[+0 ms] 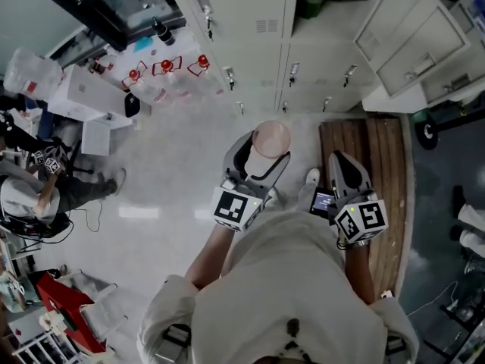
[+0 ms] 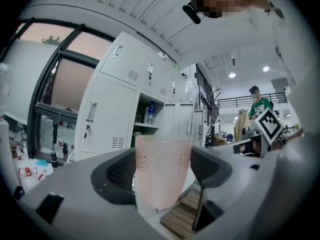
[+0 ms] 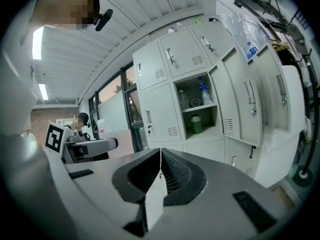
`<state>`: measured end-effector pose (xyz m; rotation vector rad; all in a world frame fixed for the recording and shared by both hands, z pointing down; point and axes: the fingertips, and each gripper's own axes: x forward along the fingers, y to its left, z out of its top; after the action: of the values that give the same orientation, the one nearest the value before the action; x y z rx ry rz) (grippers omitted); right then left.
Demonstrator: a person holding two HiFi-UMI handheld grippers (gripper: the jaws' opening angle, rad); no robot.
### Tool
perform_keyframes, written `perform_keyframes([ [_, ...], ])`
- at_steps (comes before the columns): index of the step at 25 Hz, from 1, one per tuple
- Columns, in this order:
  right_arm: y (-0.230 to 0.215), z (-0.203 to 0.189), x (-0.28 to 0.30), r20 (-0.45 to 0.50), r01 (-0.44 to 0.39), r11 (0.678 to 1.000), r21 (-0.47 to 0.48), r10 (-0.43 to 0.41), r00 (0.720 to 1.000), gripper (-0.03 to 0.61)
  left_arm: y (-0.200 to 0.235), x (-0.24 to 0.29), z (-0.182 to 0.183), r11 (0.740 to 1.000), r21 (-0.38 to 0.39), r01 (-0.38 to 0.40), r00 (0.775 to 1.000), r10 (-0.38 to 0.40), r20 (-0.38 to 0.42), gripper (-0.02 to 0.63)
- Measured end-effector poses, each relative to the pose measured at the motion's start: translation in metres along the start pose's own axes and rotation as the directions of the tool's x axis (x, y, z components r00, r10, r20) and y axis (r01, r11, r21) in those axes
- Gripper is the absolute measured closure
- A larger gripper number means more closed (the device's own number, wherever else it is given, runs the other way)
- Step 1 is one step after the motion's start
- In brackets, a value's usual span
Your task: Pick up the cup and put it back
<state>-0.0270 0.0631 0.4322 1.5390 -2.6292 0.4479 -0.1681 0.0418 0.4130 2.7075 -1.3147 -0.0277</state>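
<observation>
A pale pink frosted cup [image 1: 270,139] [image 2: 161,170] stands upright between the jaws of my left gripper [image 1: 264,155] [image 2: 162,169], held in the air in front of the person. Both pads press on its sides, so the left gripper is shut on it. My right gripper [image 1: 345,165] [image 3: 160,171] hangs beside it to the right with its jaws together and nothing between them. In the left gripper view the right gripper's marker cube [image 2: 268,124] shows at the right.
White metal lockers [image 1: 258,36] stand ahead; one open compartment [image 3: 196,109] holds bottles and a green jar. A wooden pallet [image 1: 383,180] lies on the floor at the right. A seated person [image 1: 45,192] and cluttered desks are at the left.
</observation>
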Motion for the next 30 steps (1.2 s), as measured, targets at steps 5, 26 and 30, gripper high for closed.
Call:
perform_keyframes([
  [5,0.002,-0.001,0.000,-0.004,-0.007,1.000,-0.005,0.007,1.000,0.552,0.002,-0.002,0.000,1.000,-0.020,-0.002,1.000,0.002,0.004,0.275],
  [26,-0.073,0.020,0.022,-0.036,-0.059,0.998,0.001,0.059,0.998,0.552,-0.013,0.078,0.012,0.998,-0.010,-0.065,0.998,0.065,0.020,0.275],
  [30,-0.100,0.028,0.034,-0.036,-0.102,0.995,0.002,0.102,0.994,0.552,-0.018,0.109,0.013,0.996,0.014,-0.089,0.996,0.088,0.016,0.275],
])
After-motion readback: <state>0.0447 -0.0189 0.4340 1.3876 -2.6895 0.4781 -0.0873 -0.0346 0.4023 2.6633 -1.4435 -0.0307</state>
